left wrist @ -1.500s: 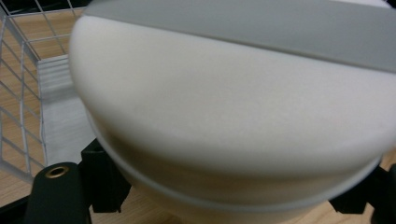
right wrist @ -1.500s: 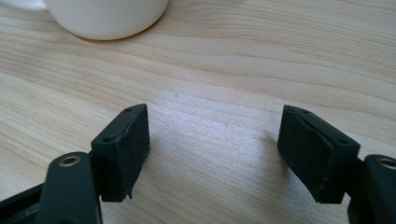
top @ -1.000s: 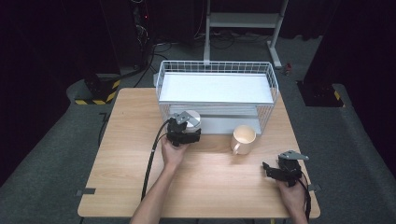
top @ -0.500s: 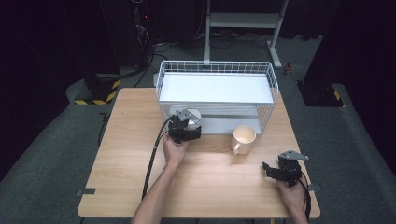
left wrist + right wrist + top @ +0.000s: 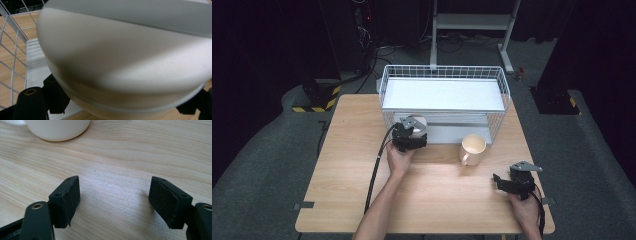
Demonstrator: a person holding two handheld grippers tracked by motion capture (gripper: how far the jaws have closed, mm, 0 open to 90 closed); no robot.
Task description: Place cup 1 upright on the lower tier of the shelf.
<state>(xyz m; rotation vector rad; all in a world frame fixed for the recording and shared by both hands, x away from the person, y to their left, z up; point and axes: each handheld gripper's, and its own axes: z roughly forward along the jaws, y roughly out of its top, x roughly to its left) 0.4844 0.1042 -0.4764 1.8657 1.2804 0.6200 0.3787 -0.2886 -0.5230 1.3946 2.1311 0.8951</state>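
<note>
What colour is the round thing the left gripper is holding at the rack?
White to off-white, plain, no pattern. The bowl shows best in the left gripper view, between the left gripper jaws.

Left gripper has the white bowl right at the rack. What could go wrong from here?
1. The bowl sits close between the wire rack side and the grey shelf above; it may catch on either.
2. The left gripper seems to hold it by the lower edge only, so it might tip or slip.
3. The mug stands near; a swing right could knock it.
</note>
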